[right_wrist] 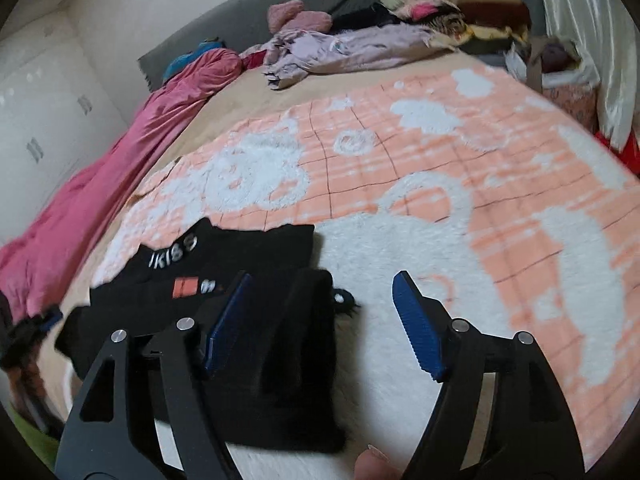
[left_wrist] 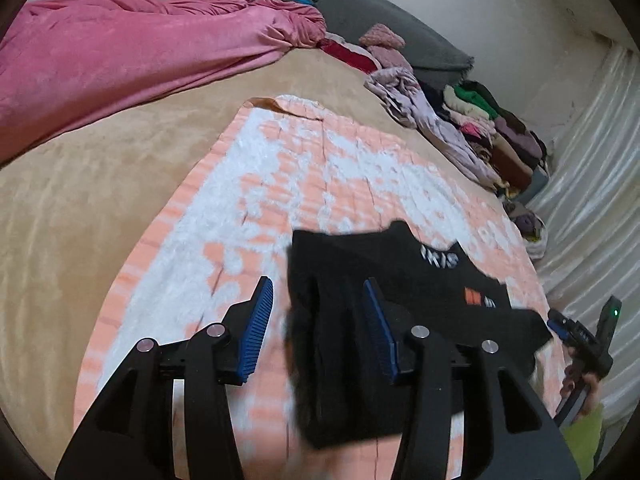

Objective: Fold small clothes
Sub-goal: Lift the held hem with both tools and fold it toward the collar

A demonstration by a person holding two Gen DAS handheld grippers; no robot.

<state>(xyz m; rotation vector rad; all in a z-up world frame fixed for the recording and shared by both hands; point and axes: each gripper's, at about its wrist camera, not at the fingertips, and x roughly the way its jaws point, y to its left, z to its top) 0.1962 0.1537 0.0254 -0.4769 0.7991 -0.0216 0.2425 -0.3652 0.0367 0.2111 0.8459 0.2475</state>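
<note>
A small black garment with white letters and an orange patch lies folded over on the orange-and-white blanket. My left gripper stands open over its left edge. The cloth lies loose between the blue pads and neither pad presses on it. In the right wrist view the same black garment lies at lower left. My right gripper is open over its right folded edge, which sits below the jaws without being pinched. The other gripper shows at the far right.
A pink blanket is bunched along the far left of the bed. A lilac garment and a pile of several folded clothes lie at the back by the grey headboard. A white satin curtain hangs at the right.
</note>
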